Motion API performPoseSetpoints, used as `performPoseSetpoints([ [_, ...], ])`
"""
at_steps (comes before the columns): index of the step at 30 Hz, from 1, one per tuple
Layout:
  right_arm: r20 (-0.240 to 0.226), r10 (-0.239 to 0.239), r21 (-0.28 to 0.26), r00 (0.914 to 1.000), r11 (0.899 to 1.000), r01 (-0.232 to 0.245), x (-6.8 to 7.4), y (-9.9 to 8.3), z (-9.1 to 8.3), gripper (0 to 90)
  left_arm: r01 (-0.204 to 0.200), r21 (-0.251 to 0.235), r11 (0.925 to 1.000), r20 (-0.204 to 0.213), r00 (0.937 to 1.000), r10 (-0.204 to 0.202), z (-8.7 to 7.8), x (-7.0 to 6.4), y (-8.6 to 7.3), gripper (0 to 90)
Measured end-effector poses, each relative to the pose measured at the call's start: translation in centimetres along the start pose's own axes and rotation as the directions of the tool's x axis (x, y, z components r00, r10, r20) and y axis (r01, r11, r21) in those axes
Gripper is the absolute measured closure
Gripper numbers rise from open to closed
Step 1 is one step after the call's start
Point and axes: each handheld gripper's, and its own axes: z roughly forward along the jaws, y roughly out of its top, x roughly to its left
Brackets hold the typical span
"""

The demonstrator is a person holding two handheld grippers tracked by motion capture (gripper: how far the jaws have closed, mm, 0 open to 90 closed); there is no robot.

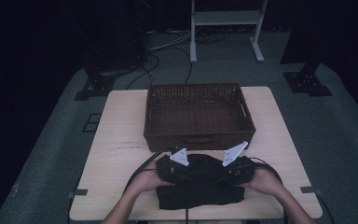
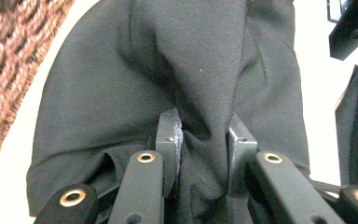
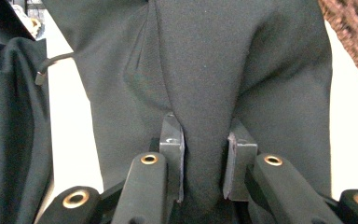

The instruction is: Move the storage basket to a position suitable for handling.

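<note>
Pale wood table (image 1: 121, 154) carries a brown wicker basket (image 1: 198, 116) at its middle, and just in front of it, at the near edge, lies a black cloth (image 1: 200, 186), partly folded. Each hand pinches a raised fold of that cloth: the left gripper (image 2: 204, 140) and the right gripper (image 3: 204, 140) both have their jaws closed on a ridge of fabric. Judging by the layout, the cloth is likely headed for the basket; lifting both ends together and level should keep it from sagging or slipping. Forearms enter low, hands (image 1: 150, 179) turned inward facing each other.
</note>
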Motion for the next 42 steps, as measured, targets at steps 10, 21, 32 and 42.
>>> performPoseSetpoints([
  [10,0.009,-0.013,-0.033,0.9999,0.999,0.013,0.7,0.8,-2.0,72.8,-0.032,-0.013,0.9994,-0.016,0.9994,0.031,-1.7,-0.6,1.0,72.3],
  [21,0.005,-0.036,-0.072,0.9994,0.997,0.036,1.0,1.6,-4.0,72.7,-0.057,-0.038,0.9976,-0.027,0.9981,0.056,-3.6,-1.1,2.2,72.3],
  [32,0.008,-0.051,-0.085,0.9987,0.995,0.052,1.1,2.9,-5.7,72.7,-0.083,-0.046,0.9955,-0.036,0.9961,0.081,-5.4,-1.1,3.3,72.4],
  [42,0.012,-0.061,-0.106,0.9981,0.992,0.062,1.2,4.1,-7.4,72.7,-0.105,-0.041,0.9936,-0.046,0.9936,0.103,-7.2,-1.0,4.7,72.6],
])
